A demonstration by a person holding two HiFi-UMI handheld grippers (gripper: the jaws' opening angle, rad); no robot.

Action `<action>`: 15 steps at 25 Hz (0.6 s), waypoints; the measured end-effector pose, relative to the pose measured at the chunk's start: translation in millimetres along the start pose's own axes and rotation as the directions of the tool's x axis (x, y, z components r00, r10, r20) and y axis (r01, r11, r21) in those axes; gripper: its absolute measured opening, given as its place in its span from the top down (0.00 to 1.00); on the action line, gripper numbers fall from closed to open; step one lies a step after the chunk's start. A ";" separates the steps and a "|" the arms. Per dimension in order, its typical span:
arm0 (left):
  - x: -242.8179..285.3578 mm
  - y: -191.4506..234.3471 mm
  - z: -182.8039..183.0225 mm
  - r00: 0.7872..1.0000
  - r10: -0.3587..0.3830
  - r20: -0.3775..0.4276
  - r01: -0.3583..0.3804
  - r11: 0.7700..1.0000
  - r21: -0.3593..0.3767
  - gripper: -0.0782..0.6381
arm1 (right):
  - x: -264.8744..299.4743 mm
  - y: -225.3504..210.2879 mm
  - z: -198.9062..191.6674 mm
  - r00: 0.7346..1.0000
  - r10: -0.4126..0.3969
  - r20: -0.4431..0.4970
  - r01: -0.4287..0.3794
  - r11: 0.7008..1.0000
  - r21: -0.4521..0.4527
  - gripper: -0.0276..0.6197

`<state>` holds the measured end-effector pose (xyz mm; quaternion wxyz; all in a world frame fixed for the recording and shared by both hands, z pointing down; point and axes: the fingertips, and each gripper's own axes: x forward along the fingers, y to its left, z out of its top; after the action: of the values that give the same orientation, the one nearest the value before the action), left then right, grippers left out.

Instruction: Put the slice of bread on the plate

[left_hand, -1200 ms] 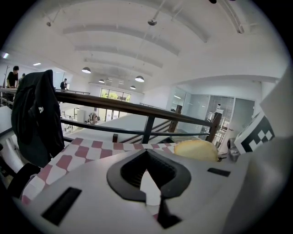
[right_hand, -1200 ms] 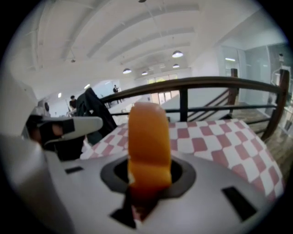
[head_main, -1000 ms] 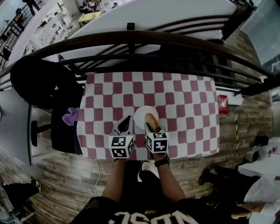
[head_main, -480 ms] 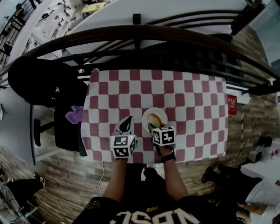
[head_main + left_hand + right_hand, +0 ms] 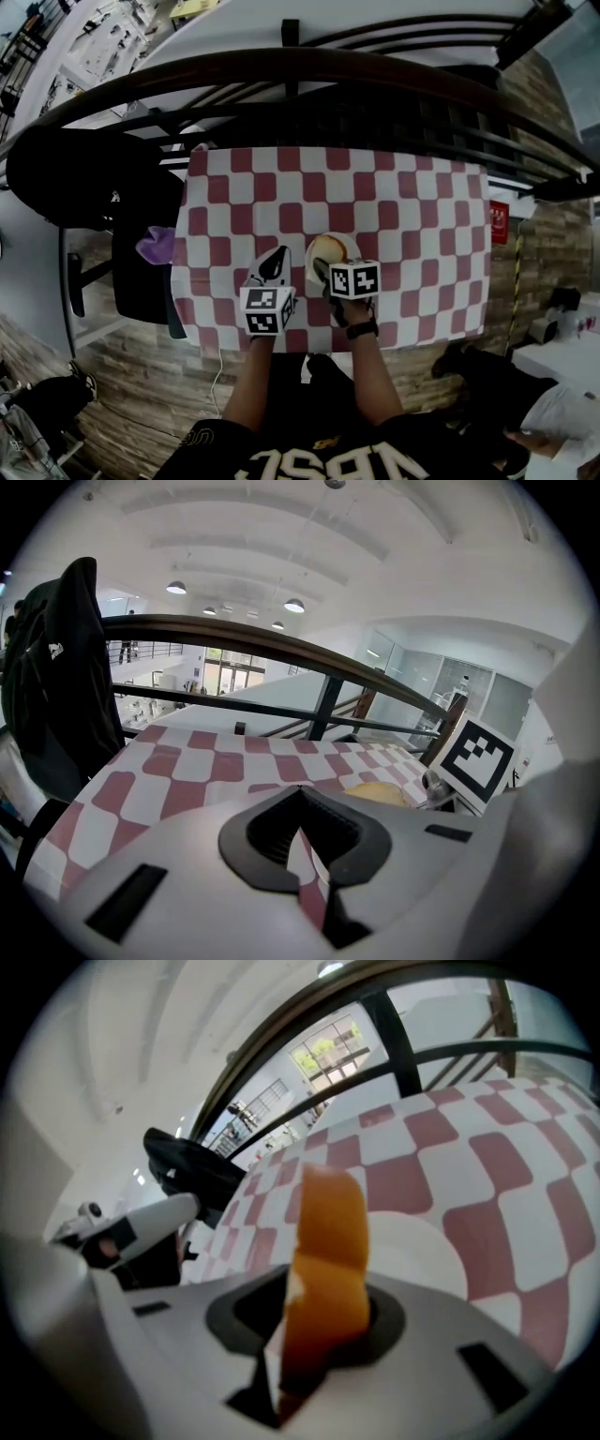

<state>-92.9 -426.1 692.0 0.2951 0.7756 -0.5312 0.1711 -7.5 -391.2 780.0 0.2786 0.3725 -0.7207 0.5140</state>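
My right gripper (image 5: pixel 324 268) is shut on a slice of bread (image 5: pixel 325 249) with an orange-brown crust, and holds it over the white plate (image 5: pixel 348 245) in the head view. In the right gripper view the slice of bread (image 5: pixel 328 1232) stands on edge between the jaws of the right gripper (image 5: pixel 319 1290), with the plate (image 5: pixel 427 1251) just beyond. I cannot tell whether the bread touches the plate. My left gripper (image 5: pixel 274 266) hangs just left of the plate, shut and holding nothing. The left gripper view shows the left gripper (image 5: pixel 302 794) above the checked cloth and the bread (image 5: pixel 380 791) to its right.
The table (image 5: pixel 422 202) wears a red and white checked cloth. A black chair (image 5: pixel 84 178) draped in dark cloth stands at its left, with a purple cloth (image 5: pixel 155 248) beside it. A dark railing (image 5: pixel 300 75) runs along the far side.
Both grippers have sunk toward the table. The right one has tipped further down with the bread, closer over the plate.
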 end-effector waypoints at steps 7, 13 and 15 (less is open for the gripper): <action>9.7 6.1 2.9 1.000 0.003 -0.009 -0.003 1.000 -0.017 0.87 | -0.4 -21.3 7.0 0.982 -0.189 -0.026 0.183 0.972 -0.149 0.67; 13.8 5.9 8.4 1.000 0.003 0.001 -0.003 1.000 -0.026 0.87 | -8.9 -44.0 7.3 0.930 -0.366 -0.033 0.344 0.899 -0.270 0.42; 13.5 4.9 10.2 1.000 0.004 0.004 -0.004 1.000 -0.028 0.87 | -15.1 -52.9 6.9 0.910 -0.414 -0.025 0.391 0.875 -0.286 0.35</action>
<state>-92.9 -443.6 693.3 0.3043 0.7708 -0.5356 0.1627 44.4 -404.2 794.3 0.4589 0.4497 -0.6790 0.3552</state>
